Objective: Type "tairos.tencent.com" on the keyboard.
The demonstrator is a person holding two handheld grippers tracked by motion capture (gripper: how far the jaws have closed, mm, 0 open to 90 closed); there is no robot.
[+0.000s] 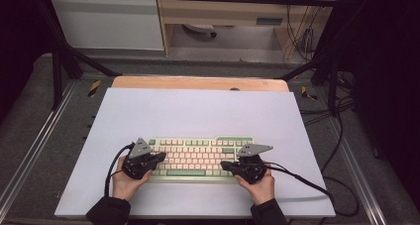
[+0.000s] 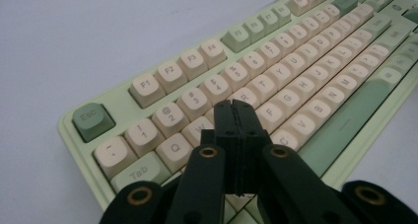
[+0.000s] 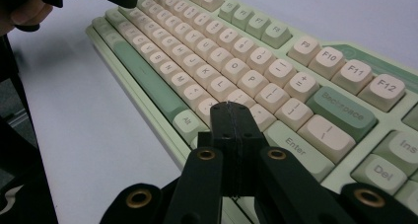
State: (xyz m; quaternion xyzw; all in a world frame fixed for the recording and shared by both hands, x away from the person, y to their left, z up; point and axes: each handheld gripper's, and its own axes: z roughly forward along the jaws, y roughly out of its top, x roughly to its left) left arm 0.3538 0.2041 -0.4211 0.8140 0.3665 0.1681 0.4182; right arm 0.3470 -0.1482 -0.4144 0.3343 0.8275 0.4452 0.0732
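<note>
The keyboard point(image 1: 198, 158) lies flat near the front of the white mat point(image 1: 198, 111); my left gripper point(image 1: 159, 157) and right gripper point(image 1: 225, 164) hover over its ends, jaws closed on nothing; I judge it rigid, fairly heavy, its keycaps loose-fitting, so I'd grip the case edges, not the keys.

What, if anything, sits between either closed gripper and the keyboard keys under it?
Nothing visible. The left gripper hangs shut over the keyboard's letter rows; the right gripper hangs shut near Enter. Contact cannot be told.
</note>
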